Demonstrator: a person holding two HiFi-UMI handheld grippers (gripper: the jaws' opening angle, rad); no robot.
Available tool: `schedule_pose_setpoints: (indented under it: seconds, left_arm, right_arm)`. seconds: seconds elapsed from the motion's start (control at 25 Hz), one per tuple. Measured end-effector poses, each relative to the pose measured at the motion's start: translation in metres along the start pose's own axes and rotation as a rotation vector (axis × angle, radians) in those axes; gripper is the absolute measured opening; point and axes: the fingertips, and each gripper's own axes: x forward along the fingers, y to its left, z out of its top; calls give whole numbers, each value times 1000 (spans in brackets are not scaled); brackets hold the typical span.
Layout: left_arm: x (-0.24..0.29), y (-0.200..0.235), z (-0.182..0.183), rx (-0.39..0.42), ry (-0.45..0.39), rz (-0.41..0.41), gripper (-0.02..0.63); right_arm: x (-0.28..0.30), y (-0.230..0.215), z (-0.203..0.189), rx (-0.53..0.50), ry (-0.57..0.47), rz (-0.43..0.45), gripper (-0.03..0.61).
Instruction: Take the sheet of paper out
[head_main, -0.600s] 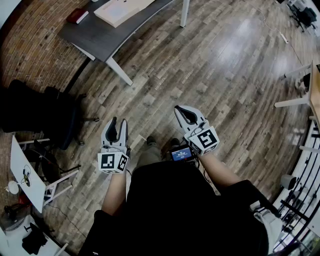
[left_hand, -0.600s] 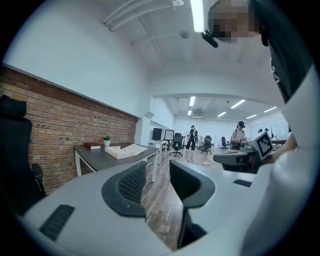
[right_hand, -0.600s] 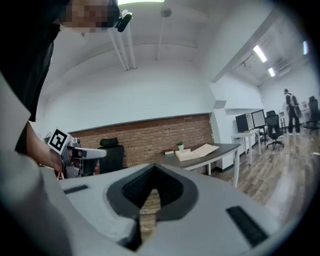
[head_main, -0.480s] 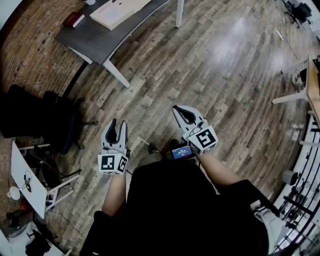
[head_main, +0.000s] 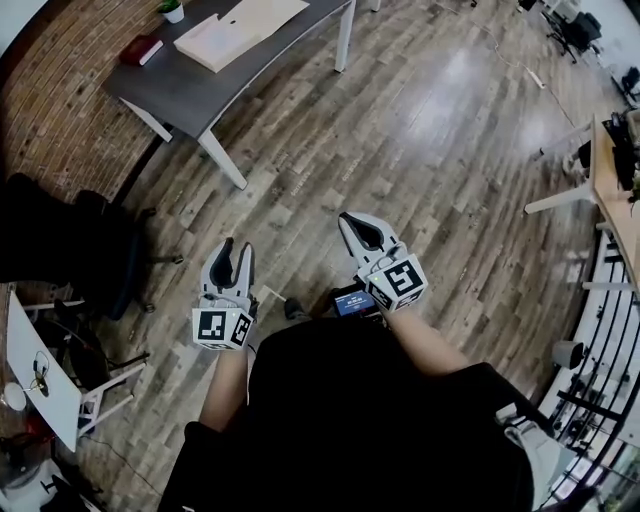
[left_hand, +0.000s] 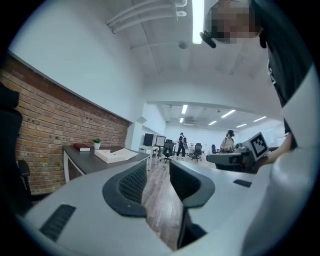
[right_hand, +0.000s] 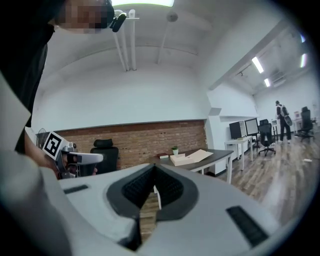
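Both grippers are up at waist height over the wooden floor (head_main: 420, 130), pointing level and well short of the work. The left gripper (head_main: 238, 246) has its jaws standing apart, and its own view shows only floorboards through the gap, so nothing is between them. The right gripper (head_main: 347, 220) has its jaw tips pressed together and holds nothing. A small lit screen (head_main: 353, 302) sits just beside its marker cube.

Ahead is the dark desk (head_main: 180, 88), standing along the brick wall (head_main: 50, 110). The sheet of paper (head_main: 268, 10) lies toward the desk's right end, a pale leaf resting against a flat box (head_main: 212, 42) in the middle of the top. Whether it is tucked into the box or only laid over it, I cannot tell from here. A red book (head_main: 140, 48) lies near the desk's left end, with a potted plant (head_main: 172, 8) at the far edge just beyond it. A black office chair (head_main: 70, 240) stands off the desk's left end, near the wall
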Motion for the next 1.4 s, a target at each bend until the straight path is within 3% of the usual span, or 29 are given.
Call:
schedule_pose_setpoints:
  seconds: [0.44, 1.4]
  left_arm:
    - [-12, -9, -8, -22, 4, -3, 126]
    - [13, -85, -24, -9, 37, -22, 126]
  right_arm:
    - [-10, 0, 1, 29, -23, -2, 3]
    - [-71, -52, -14, 102, -50, 8, 3]
